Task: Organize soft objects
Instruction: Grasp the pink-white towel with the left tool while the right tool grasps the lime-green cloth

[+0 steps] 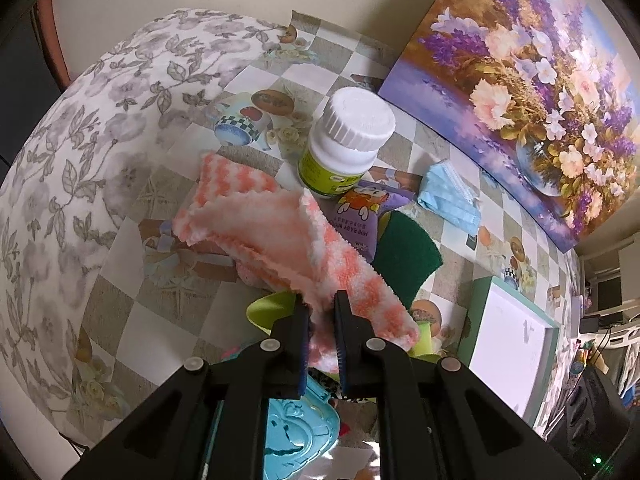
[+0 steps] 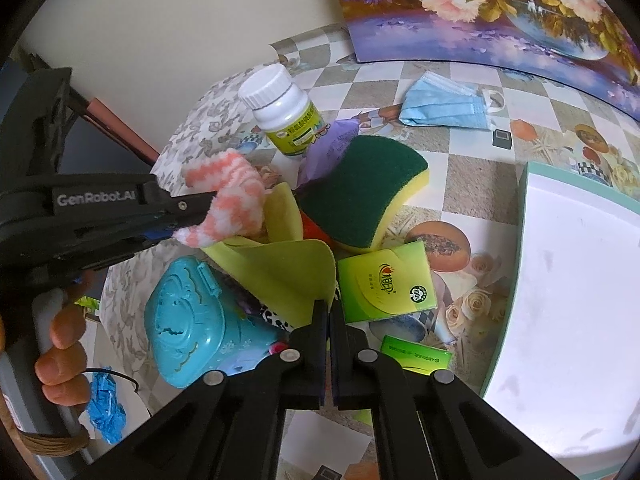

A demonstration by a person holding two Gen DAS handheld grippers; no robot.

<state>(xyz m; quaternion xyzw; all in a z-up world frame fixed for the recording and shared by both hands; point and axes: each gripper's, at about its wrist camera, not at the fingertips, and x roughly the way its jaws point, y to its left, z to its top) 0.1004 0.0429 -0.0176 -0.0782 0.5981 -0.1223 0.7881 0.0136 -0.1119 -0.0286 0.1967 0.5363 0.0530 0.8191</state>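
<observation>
My left gripper (image 1: 320, 304) is shut on a pink-and-white fluffy cloth (image 1: 276, 236), held above the pile; it shows from the side in the right wrist view (image 2: 196, 216) with the cloth (image 2: 228, 204) in its tips. My right gripper (image 2: 329, 308) is shut on the edge of a yellow-green cloth (image 2: 280, 268). A green-and-yellow sponge (image 2: 368, 192) lies behind it, also in the left wrist view (image 1: 404, 256). A blue face mask (image 2: 444, 104) lies farther back.
A white bottle (image 2: 284, 112), a purple wipes pack (image 1: 360, 212), a teal plastic case (image 2: 188, 320), green tissue packs (image 2: 384, 280) and a white tray with teal rim (image 2: 524, 216) sit on the checkered tablecloth. A flower painting (image 1: 520, 72) leans on the wall.
</observation>
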